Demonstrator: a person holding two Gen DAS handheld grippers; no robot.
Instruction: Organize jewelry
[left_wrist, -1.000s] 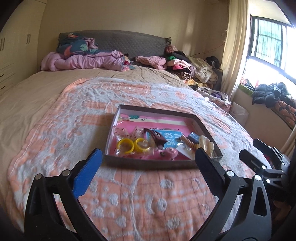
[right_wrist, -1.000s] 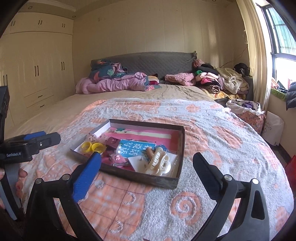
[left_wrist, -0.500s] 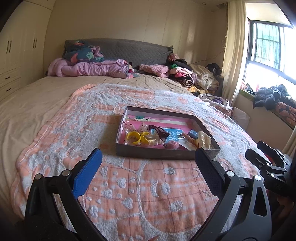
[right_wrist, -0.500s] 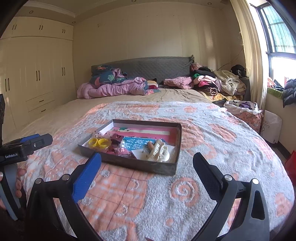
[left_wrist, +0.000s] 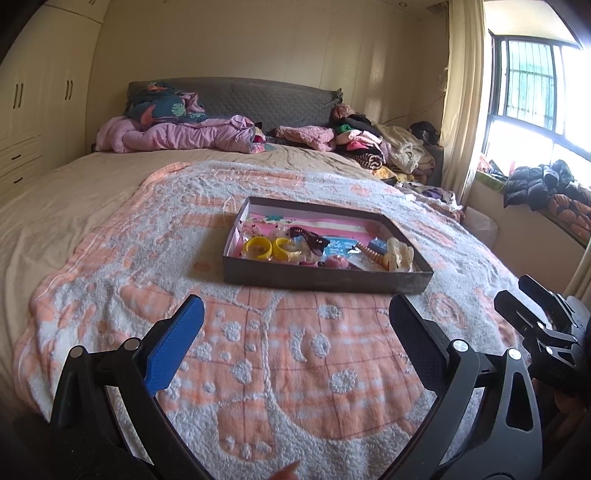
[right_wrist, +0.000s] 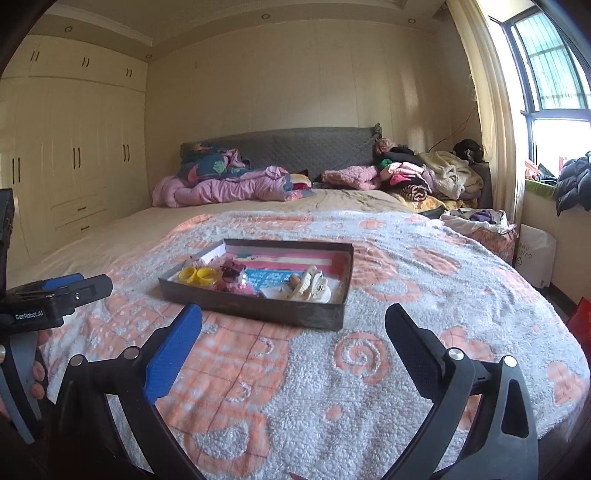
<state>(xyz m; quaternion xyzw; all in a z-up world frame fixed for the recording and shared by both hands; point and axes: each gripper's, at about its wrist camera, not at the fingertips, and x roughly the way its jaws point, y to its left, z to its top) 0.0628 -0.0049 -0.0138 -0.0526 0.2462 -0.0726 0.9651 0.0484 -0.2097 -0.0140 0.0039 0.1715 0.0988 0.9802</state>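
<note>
A shallow dark tray (left_wrist: 325, 280) sits on the bed's orange and white blanket; it also shows in the right wrist view (right_wrist: 258, 308). It holds two yellow bangles (left_wrist: 269, 247), dark sunglasses (left_wrist: 308, 236), a cream hair claw (left_wrist: 397, 254), a blue card (left_wrist: 340, 245) and other small pieces. My left gripper (left_wrist: 295, 310) is open and empty, short of the tray's near wall. My right gripper (right_wrist: 293, 317) is open and empty, also short of the tray, at its near right corner.
The blanket (left_wrist: 280, 369) covers the bed's near half. Pink bedding (left_wrist: 177, 134) and piled clothes (left_wrist: 369, 144) lie at the headboard. A wardrobe (right_wrist: 74, 155) stands left, a window (left_wrist: 535, 99) right. The other gripper shows at each view's edge (left_wrist: 546, 332) (right_wrist: 55, 295).
Both grippers have drawn back and lowered, so the tray looks smaller and farther away and more of the room shows. Both stay open and empty.
</note>
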